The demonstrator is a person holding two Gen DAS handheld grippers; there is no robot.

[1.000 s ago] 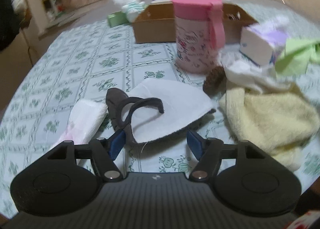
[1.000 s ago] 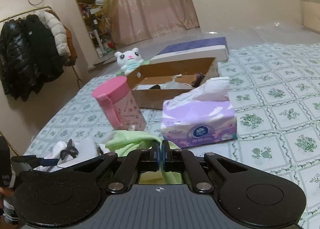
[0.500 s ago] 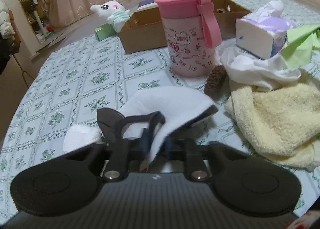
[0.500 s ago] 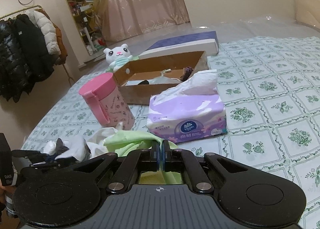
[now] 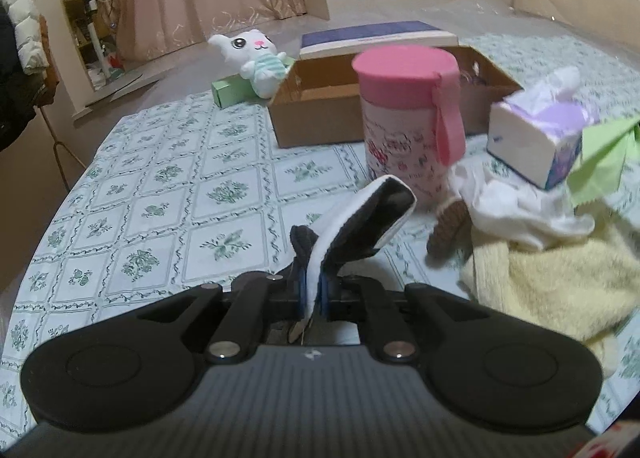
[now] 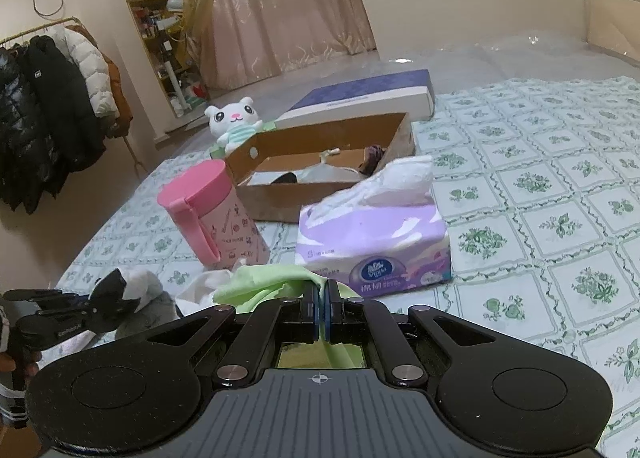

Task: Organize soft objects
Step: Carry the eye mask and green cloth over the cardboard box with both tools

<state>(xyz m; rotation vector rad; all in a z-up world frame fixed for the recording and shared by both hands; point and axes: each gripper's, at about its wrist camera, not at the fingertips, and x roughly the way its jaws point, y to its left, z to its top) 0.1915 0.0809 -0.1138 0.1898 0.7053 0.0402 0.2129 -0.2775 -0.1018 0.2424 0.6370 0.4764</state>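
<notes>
While pinched at its near edge between the blue pads of the left gripper [image 5: 313,294], white-and-black soft piece [image 5: 360,221] raised off the table [image 5: 168,193], folded upward and leaning toward the pink cup [image 5: 408,117]. Jaws closing the last bit, fabric already clamped between them. Seen again from the right wrist view at the lower left, same piece [image 6: 120,290] hanging from the left gripper [image 6: 86,308], with part of a hand [image 6: 12,362] at the frame edge. Just right of the lifted piece, a small brown item [image 5: 448,225] lying beside a crumpled white cloth [image 5: 516,201], with a yellow towel [image 5: 560,278] spread below them. Right gripper [image 6: 322,312] clenched on the light green cloth [image 6: 264,282], which bunches up ahead of the pads; same green cloth [image 5: 600,161] lifted at the right edge of the left wrist view. Beyond it, a purple tissue pack [image 6: 376,242] with a tissue sticking out. Farther back, an open cardboard box [image 6: 320,161] holding a few items, a flat blue-and-white box [image 6: 368,97] behind it, and a white plush toy [image 6: 234,121] leaning at the cardboard box's left corner. Coats [image 6: 44,113] on a rack far left, curtain [image 6: 280,9] behind.
</notes>
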